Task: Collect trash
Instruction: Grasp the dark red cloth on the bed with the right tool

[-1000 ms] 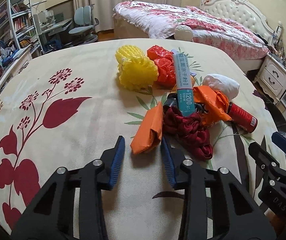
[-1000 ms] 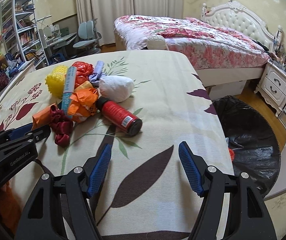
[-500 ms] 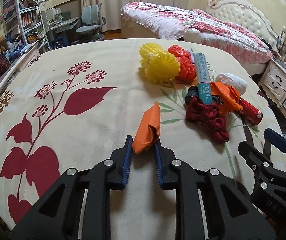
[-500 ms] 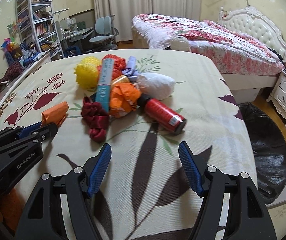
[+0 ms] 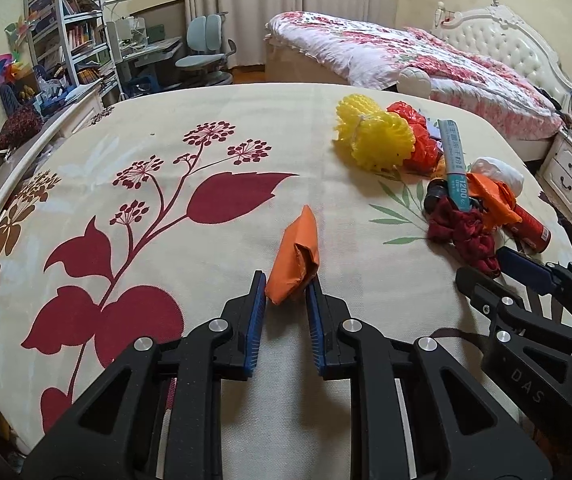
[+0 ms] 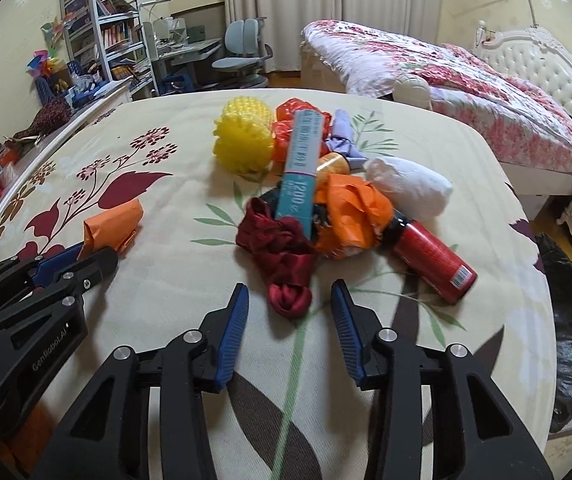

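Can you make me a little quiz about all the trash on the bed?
1. True or false: the left gripper is closed on the orange wrapper.
2. Which thing lies nearest the right gripper: A the yellow foam net, B the dark red ribbon, C the white bag?
3. Fill in: the red can lies on its ____.

Key: 1 true. 2 B. 3 side.
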